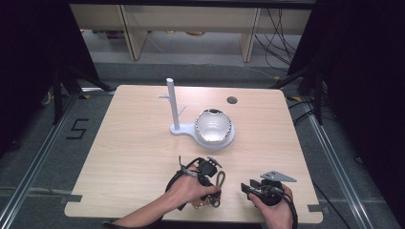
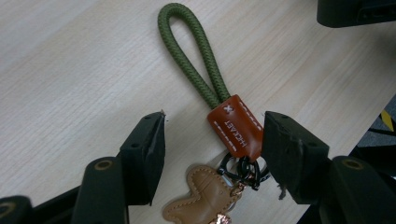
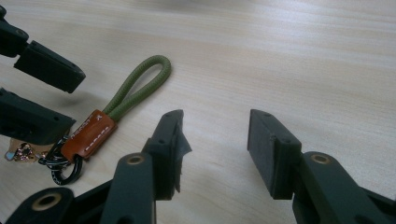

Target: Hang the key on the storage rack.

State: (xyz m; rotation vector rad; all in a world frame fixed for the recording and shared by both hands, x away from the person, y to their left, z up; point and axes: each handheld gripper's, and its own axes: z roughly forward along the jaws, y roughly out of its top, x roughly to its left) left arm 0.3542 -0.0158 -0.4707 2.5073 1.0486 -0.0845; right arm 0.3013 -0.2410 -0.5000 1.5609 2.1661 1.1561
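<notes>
Keychain (image 2: pixel 233 130) lies flat on the table (image 1: pixel 129 157) near its front edge, green cord loop pointing away; left gripper (image 2: pixel 212 140) straddles its brown leather tab, jaws wide, not clamped; right gripper (image 3: pixel 215 140) wide, just beside, holding nothing.

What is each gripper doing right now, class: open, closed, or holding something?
Left gripper: open, fingers either side of the keychain's brown leather tab, not yet gripping.
Right gripper: open, holding nothing, over bare table.
</notes>
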